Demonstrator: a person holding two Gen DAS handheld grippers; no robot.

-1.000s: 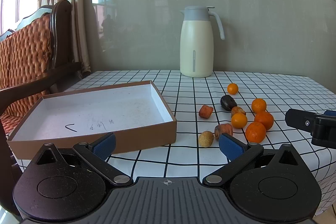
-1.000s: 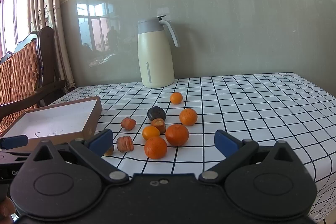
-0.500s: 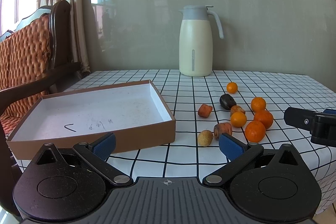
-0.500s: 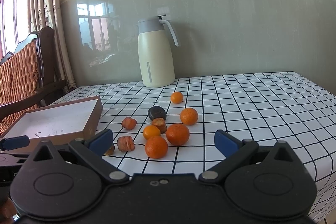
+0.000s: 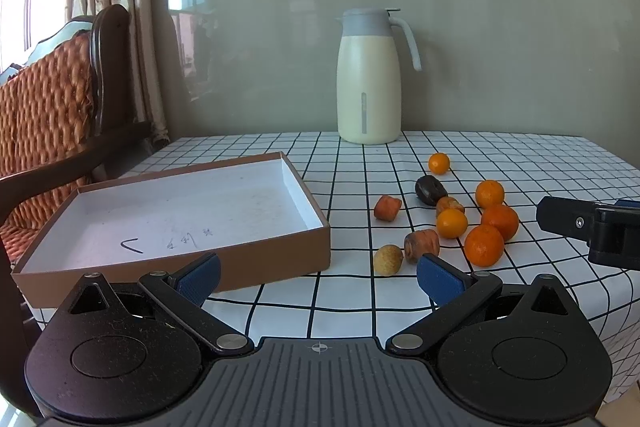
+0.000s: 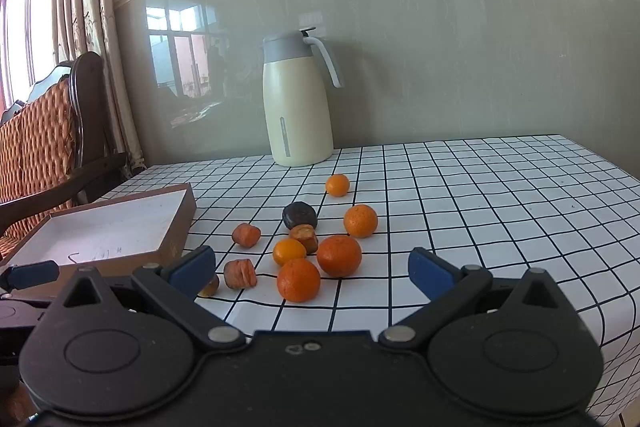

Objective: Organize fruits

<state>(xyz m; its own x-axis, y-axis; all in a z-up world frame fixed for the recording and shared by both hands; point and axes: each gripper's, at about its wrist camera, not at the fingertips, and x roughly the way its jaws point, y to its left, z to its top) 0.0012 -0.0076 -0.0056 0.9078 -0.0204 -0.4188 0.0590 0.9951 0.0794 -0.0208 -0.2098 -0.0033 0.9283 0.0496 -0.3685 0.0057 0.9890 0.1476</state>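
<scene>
Task status, judged: not started. Cardboard box [image 5: 168,215] on left part of checked tablecloth [image 6: 480,195] holds no fruit; only pen marks on white floor. All fruit loose on cloth to right of box, approx. 10 pcs: nearest orange [image 6: 298,279], second orange [image 6: 339,255] touching or just behind it, small yellow-orange fruit [image 6: 289,251], far orange [image 6: 360,220], smallest orange [image 6: 337,185] nearest thermos jug [image 6: 298,99], dark fruit [image 6: 300,215], several brownish wrinkled pcs, one pale round fruit [image 5: 387,259]. Remaining: every pc still to go into box, presumably.

Left gripper [image 5: 318,273]: jaws apart, nothing between. Aimed at gap between box corner and fruit group; pale round fruit just inside right pad [image 5: 438,277] line, ahead of tips, no contact.

Right gripper [image 6: 311,269]: jaws apart, nothing held. Nearest orange centred between pads, ahead of tips, not yet within reach of closure. Wrinkled pc [image 6: 240,274] near left pad.

Next, judged: advance right gripper on nearest orange, close gently; round fruit apt to roll.
</scene>
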